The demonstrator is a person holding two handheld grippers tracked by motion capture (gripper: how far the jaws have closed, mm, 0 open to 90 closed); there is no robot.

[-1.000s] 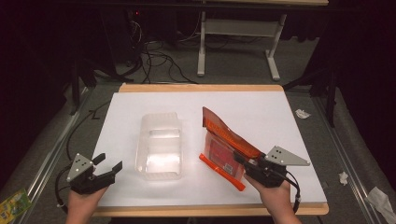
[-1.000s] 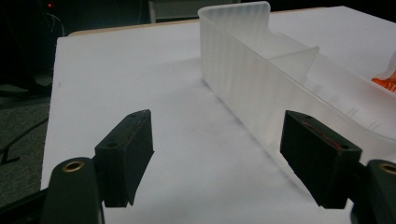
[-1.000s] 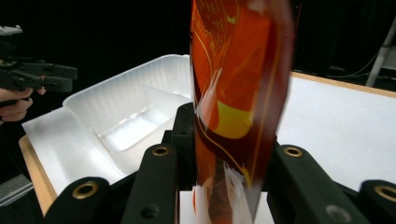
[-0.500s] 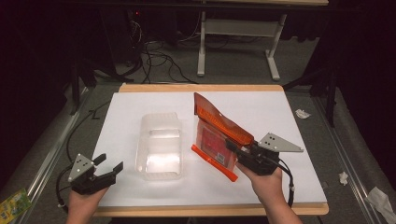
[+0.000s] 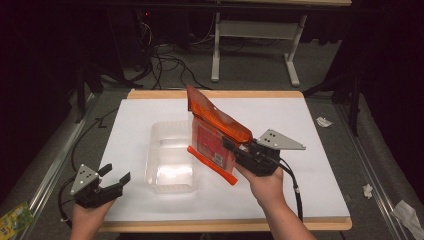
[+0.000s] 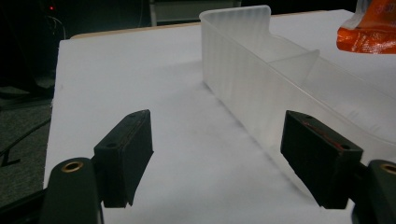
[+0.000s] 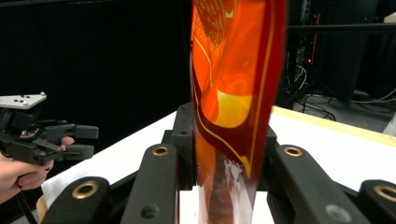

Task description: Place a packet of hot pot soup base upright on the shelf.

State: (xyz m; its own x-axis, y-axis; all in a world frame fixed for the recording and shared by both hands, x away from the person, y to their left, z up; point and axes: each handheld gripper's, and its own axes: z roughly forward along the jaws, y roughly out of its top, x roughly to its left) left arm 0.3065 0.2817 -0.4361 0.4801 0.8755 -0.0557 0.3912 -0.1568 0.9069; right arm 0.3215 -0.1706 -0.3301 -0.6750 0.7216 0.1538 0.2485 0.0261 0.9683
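Over the clear plastic bin in the middle of the bench, the right tool holds an orange snack bag up in the air, jaws pinching its side edge so the bag stands on end and tilts toward the bin. My guess is it's held that way so it can drop into the bin lengthwise. Near the bench's front left corner the left tool sits with jaws spread, nothing between them, probably just waiting its turn.

The right gripper view gives you the pinch close up, the bag squeezed between the black jaws, plus the left tool off at the side. From the left gripper view you get the bin's ribbed wall and an inner divider, which the high view barely hints at.
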